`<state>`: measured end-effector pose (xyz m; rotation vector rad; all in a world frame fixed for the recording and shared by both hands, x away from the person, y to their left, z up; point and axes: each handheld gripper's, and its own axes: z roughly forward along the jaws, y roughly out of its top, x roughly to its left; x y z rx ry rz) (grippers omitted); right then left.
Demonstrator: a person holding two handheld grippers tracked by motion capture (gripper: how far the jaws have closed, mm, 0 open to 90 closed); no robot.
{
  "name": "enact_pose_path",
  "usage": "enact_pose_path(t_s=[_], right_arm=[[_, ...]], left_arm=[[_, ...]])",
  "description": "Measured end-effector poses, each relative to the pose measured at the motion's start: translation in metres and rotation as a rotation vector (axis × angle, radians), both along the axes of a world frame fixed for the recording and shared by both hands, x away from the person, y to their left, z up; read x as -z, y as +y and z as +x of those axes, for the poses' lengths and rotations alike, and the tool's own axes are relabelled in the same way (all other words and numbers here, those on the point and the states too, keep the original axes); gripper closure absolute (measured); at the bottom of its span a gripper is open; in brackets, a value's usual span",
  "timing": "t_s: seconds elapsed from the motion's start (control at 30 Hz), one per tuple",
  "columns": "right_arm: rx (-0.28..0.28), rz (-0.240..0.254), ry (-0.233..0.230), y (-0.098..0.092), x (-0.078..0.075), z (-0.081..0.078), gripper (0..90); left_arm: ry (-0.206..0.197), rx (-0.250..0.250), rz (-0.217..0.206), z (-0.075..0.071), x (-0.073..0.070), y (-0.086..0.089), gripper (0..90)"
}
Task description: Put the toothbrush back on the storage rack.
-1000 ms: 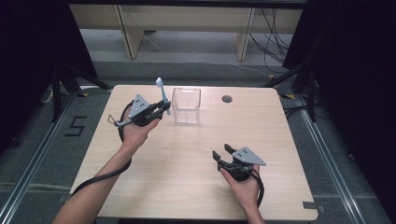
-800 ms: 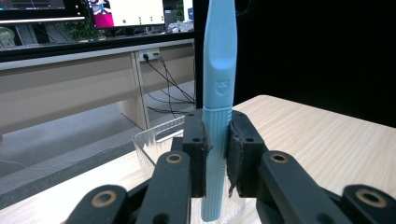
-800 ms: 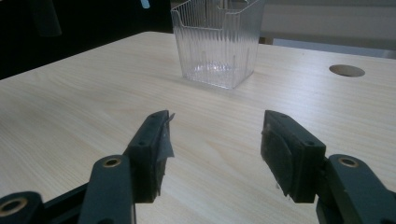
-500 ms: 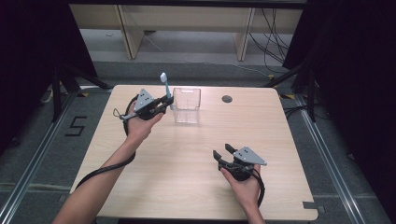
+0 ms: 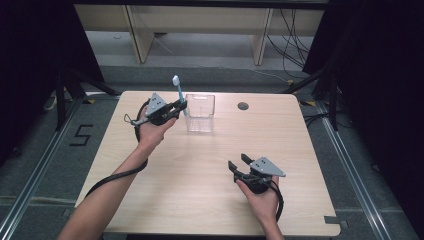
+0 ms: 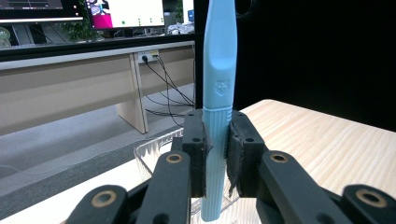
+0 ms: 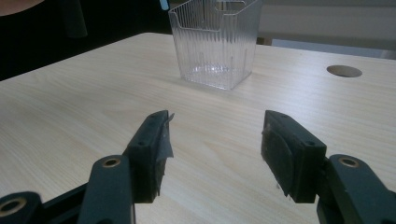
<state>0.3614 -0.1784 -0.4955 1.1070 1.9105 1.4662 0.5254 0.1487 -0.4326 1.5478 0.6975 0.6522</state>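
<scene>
Toothbrush: a light blue toothbrush (image 5: pixel 178 92) stands nearly upright, bristle head at the top, gripped low on its ribbed handle (image 6: pixel 217 140); in the high view it sits at about 11 o'clock from the table's middle, just at the left rim of the clear container.
Left gripper: the left gripper (image 5: pixel 181 105) has its jaws clamped on the toothbrush handle, one pad pressed to each side, with the handle's lower end sticking out below the pads.
Clear container: a ribbed transparent plastic bin (image 5: pixel 200 113) stands upright on the table at about 12 o'clock from its middle, just beside the left gripper; in the left gripper view its rim (image 6: pixel 152 148) lies behind the jaws.
Right gripper: the right gripper (image 5: pixel 239 163) rests low over the table at about 5 o'clock, jaws spread wide with nothing between them, pointing toward the container (image 7: pixel 214 42), well apart from it.
Table: a light wooden top (image 5: pixel 200 165) with a round cable hole (image 5: pixel 243 106) at about 1 o'clock.
Forearms: both come in from the bottom edge, a black cable (image 5: pixel 112 176) trailing along the left one.
</scene>
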Motion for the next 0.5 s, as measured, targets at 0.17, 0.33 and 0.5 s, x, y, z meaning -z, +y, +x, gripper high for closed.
enact_pose_path(t_s=[0.17,0.33,0.5], right_arm=[[0.016,0.001,0.021,-0.0002,-0.0004,-0.0011,42.9],[0.004,-0.018,0.005,-0.0023,0.0022,0.0024,42.8],[0.002,-0.009,0.001,-0.0019,0.0026,0.0032,42.7]], left_arm=[[0.009,-0.002,-0.005,0.0043,0.0036,-0.0011,78.2],[0.016,-0.011,-0.008,0.0086,0.0060,0.0006,78.1],[0.006,-0.004,-0.016,0.0081,0.0017,0.0006,78.2]])
